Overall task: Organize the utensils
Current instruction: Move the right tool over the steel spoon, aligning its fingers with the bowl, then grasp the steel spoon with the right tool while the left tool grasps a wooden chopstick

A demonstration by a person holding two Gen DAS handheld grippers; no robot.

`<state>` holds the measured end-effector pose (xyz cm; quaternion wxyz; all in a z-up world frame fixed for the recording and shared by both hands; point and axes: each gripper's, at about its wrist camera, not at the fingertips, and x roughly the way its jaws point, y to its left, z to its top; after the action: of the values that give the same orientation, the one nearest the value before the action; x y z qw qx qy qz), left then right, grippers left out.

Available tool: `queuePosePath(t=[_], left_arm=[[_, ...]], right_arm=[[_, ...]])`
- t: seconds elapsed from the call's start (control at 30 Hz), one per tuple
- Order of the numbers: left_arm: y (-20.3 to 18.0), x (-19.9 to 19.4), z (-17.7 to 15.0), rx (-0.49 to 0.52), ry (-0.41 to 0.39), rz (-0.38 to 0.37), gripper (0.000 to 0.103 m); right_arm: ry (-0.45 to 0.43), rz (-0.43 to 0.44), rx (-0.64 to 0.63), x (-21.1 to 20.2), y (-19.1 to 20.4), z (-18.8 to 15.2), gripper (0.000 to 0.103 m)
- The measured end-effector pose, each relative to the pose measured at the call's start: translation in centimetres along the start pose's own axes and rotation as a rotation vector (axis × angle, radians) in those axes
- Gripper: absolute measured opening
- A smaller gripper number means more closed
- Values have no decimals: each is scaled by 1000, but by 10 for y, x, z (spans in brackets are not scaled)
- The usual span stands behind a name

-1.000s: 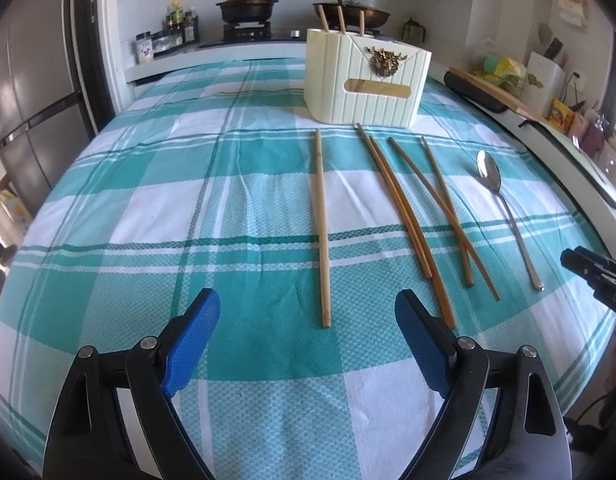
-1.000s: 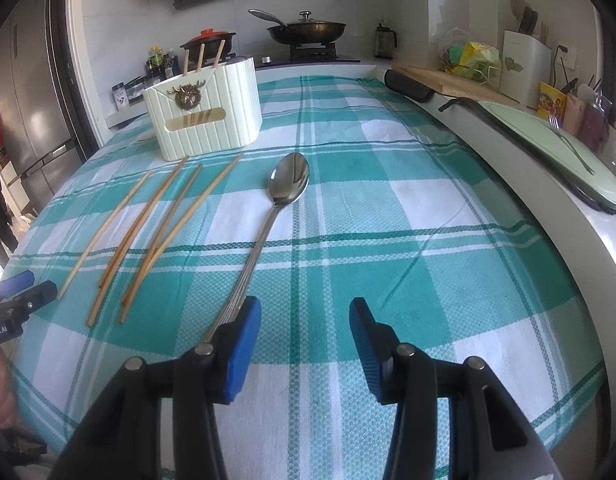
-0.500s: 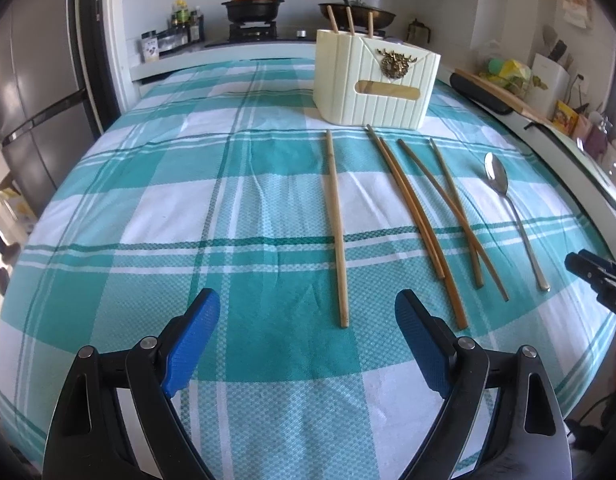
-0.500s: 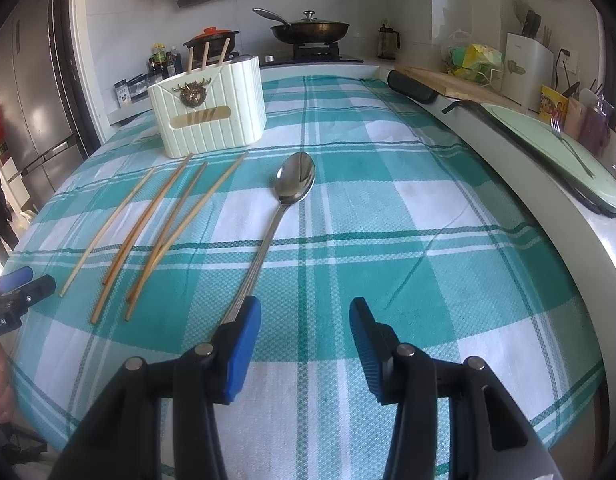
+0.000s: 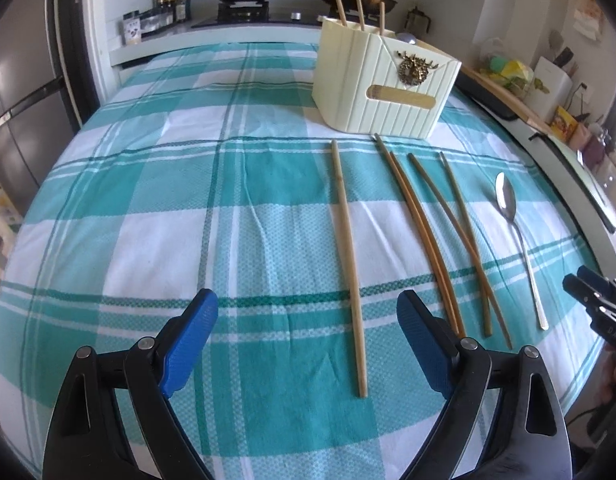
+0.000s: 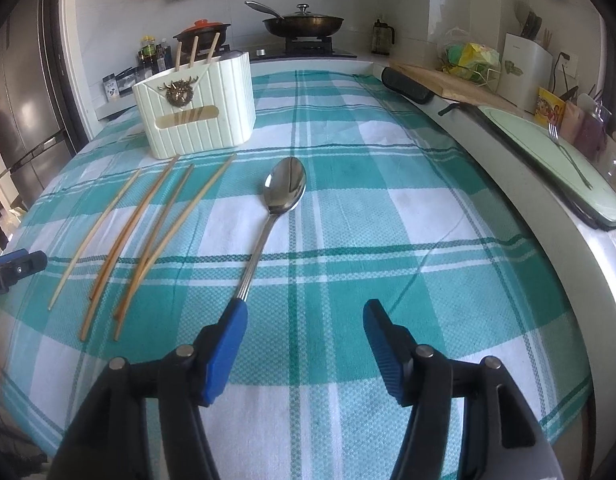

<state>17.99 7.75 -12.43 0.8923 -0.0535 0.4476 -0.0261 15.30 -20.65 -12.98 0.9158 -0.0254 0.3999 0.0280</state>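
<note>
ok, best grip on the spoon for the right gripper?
Probably the spoon by its thin handle near the end, from above. It lies flat on the tablecloth, handle pointing at the open right gripper; fingers straddle it crosswise. The bowl is wide and curved.

White letters "DAS" are legible on the right hand-held gripper (image 5: 599, 304).
</note>
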Motion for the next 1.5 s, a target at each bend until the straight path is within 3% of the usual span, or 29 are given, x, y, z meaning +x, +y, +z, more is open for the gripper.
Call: queuePosePath(t=[0.23, 0.57, 0.83, 0.9, 1.0, 1.07, 1.1, 1.17, 1.2, 1.33, 1.5], left_arm=[[-9, 39, 39, 80, 68, 9, 92], [-16, 85, 71, 122, 137, 40, 92], [-21, 97, 83, 130, 148, 27, 91], [-22, 97, 86, 129, 153, 19, 86], [-24, 99, 94, 124, 164, -6, 69], [-27, 101, 100, 116, 171, -26, 53], [-28, 102, 102, 113, 173, -29, 48], [-31, 105, 106, 112, 168, -34, 14], [-32, 107, 107, 108, 170, -39, 6], [-27, 107, 109, 53, 156, -75, 4], [-20, 81, 116, 6, 73, -100, 4]], right_arm=[[66, -8, -90, 38, 25, 42, 63], [158, 41, 66, 80, 10, 69, 63], [181, -16, 22, 110, 23, 80, 69], [174, -36, 3, 115, 27, 84, 69], [164, -56, 13, 118, 27, 88, 68], [159, -61, 13, 120, 27, 91, 66], [155, -64, 7, 122, 28, 93, 61], [145, -80, -16, 124, 31, 98, 48], [143, -81, -26, 125, 32, 100, 42], [131, -54, -51, 127, 33, 105, 42], [65, 30, -41, 106, 25, 108, 42]])
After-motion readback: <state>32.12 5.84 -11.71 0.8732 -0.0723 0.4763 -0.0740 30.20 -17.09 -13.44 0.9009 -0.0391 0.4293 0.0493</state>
